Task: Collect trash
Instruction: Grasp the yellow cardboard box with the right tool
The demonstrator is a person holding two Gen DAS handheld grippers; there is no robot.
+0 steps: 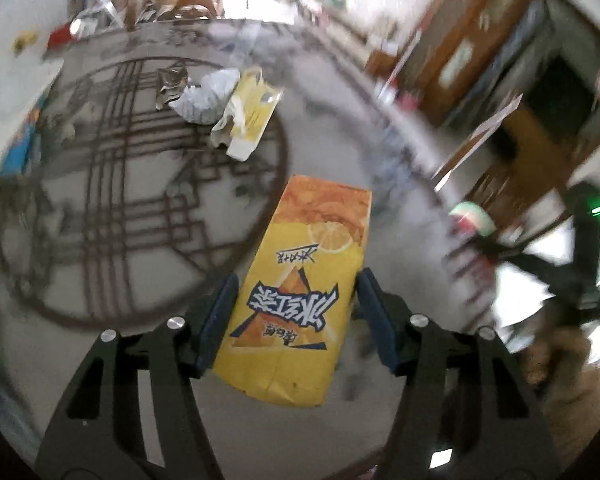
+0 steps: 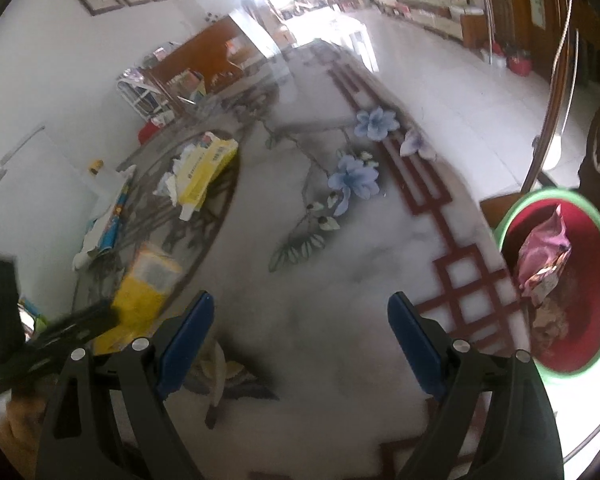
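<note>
A flattened yellow-orange drink carton [image 1: 316,224] lies lengthwise between the blue pads of my left gripper [image 1: 297,280], which is shut on its two long edges and holds it above the patterned table [image 1: 100,240]. From the right wrist view the same carton [image 2: 148,284] shows at the left, in front of the black left gripper. My right gripper [image 2: 300,298] hangs open over the marble-look tabletop [image 2: 340,272] with nothing between its fingers. A red bin with a green rim [image 2: 512,216] stands past the table's right edge, with a pink wrapper [image 2: 544,256] inside.
More litter lies farther along the table: a torn yellow box [image 1: 252,112], crumpled white paper [image 1: 204,96] and a foil wrapper [image 1: 172,84]. A blue wrapper [image 2: 112,216] lies near the left edge. Wooden furniture stands beyond the table.
</note>
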